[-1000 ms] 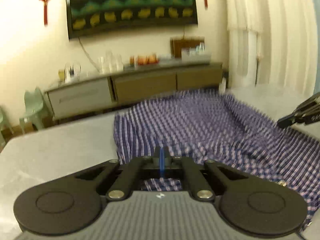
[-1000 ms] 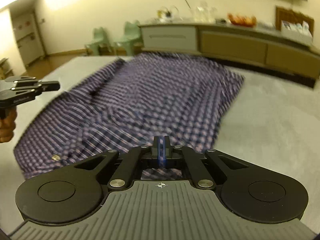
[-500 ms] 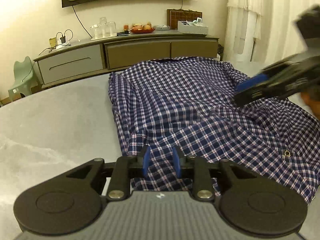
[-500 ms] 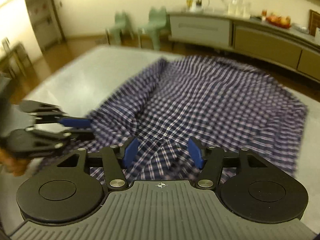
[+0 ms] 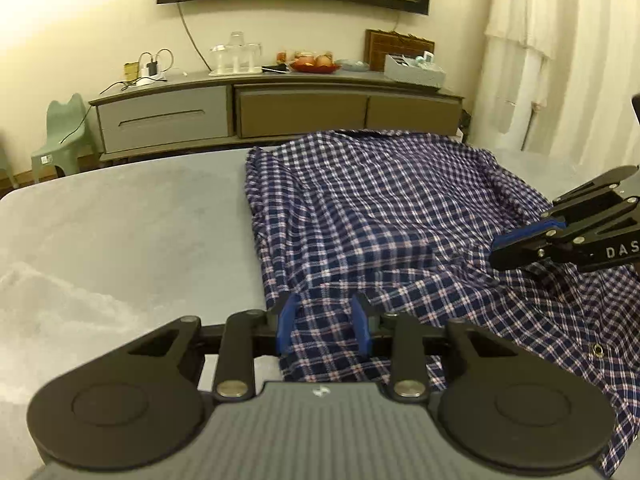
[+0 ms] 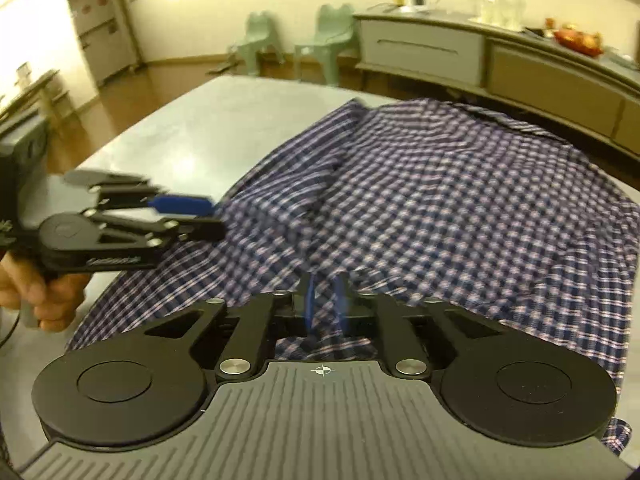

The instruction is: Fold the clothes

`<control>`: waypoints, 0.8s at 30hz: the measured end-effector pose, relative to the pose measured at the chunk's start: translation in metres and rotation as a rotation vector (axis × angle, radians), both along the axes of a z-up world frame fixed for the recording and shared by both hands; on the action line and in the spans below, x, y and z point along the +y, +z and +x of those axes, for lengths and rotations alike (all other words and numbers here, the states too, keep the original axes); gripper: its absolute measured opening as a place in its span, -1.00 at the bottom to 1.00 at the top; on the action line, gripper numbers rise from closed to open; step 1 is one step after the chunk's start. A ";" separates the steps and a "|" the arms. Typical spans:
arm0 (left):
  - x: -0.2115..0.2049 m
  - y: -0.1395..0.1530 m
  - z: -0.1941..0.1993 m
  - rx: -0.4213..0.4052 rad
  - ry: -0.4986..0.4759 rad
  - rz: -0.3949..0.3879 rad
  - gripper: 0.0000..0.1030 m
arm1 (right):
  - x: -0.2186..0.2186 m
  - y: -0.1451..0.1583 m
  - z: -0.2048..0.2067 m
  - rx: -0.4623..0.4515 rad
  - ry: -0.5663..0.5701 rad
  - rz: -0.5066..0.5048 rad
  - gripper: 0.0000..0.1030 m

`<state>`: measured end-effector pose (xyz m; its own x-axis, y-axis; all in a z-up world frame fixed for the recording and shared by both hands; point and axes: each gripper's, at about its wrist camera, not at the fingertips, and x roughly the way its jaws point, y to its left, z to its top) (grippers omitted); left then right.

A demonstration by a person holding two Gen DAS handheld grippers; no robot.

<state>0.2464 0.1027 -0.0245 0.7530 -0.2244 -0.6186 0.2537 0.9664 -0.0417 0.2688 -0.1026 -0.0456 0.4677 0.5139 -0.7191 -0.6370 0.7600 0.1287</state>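
Note:
A blue and white checked shirt (image 5: 400,216) lies spread on the grey table (image 5: 120,240); it also shows in the right wrist view (image 6: 440,184). My left gripper (image 5: 324,326) is open over the shirt's near left corner, with cloth lying between its blue pads. It shows from the side in the right wrist view (image 6: 208,216). My right gripper (image 6: 325,304) hovers over the shirt's near edge with its pads a narrow gap apart and cloth between them. It shows at the right in the left wrist view (image 5: 508,250).
A long sideboard (image 5: 280,112) with cups and a fruit bowl stands beyond the table. Green plastic chairs (image 6: 320,40) stand by it. White curtains (image 5: 560,60) hang at the right. The table's left half (image 6: 200,128) is bare grey surface.
Both grippers were shut a second ago and have opened. The left has opened wider; the right opened wide and has narrowed again, moving over the shirt's near edge.

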 end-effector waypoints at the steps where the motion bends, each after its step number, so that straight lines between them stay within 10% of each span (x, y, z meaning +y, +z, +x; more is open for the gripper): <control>1: 0.002 0.001 0.000 -0.007 0.015 -0.002 -0.36 | -0.001 -0.001 0.000 0.001 -0.006 -0.005 -0.04; 5: 0.008 0.001 0.004 0.011 -0.007 -0.021 -0.33 | -0.006 -0.005 0.002 0.003 -0.029 -0.025 -0.08; 9: 0.005 0.000 0.003 0.010 -0.058 -0.001 -0.74 | -0.012 -0.003 -0.001 -0.016 -0.043 -0.028 -0.99; 19: 0.012 0.031 -0.019 -0.115 0.013 -0.027 -0.90 | -0.038 0.038 -0.034 -0.188 0.033 0.109 -1.00; 24: 0.014 0.014 0.003 -0.040 0.087 0.003 -0.67 | -0.037 0.010 0.002 -0.112 -0.122 -0.038 -0.89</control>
